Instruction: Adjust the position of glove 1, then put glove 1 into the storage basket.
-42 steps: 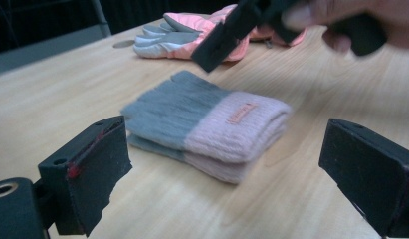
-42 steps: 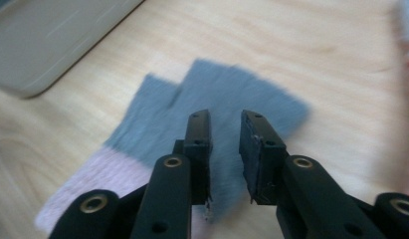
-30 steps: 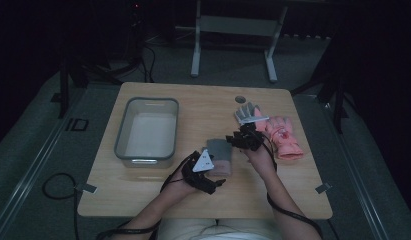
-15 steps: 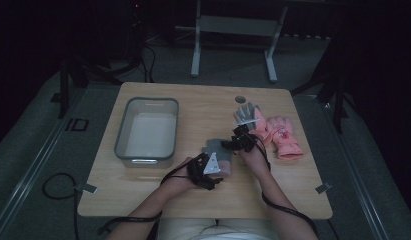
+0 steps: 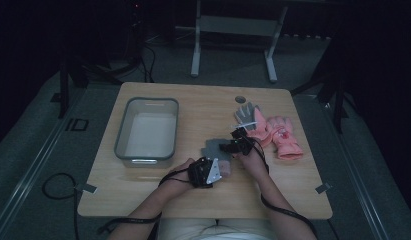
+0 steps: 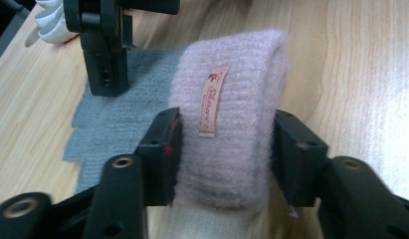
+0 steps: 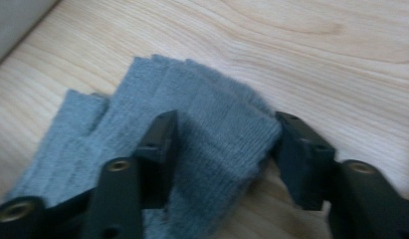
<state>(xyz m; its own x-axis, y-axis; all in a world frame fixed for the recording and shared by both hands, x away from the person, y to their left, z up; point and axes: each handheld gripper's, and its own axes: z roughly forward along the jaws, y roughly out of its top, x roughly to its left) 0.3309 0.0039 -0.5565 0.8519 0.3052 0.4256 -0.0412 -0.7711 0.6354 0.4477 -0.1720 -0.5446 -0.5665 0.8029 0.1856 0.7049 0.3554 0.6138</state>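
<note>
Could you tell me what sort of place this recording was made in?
Probably a lab or studio recording set-up: a lone wooden table in a dark room, cables trailing over the grey floor, and a metal stand behind it.

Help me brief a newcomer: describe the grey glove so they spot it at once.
On the table, right of the bin, near the person's edge, lies the grey glove. Both tongs grip it. Unlike the pink gloves farther right, it is flat grey knit with a mauve cuff.

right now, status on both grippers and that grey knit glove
Left gripper closing, pads on pink cuff. Right gripper closing round grey glove finger end. Pink gloves and tub lie apart; nothing blocking.
</note>
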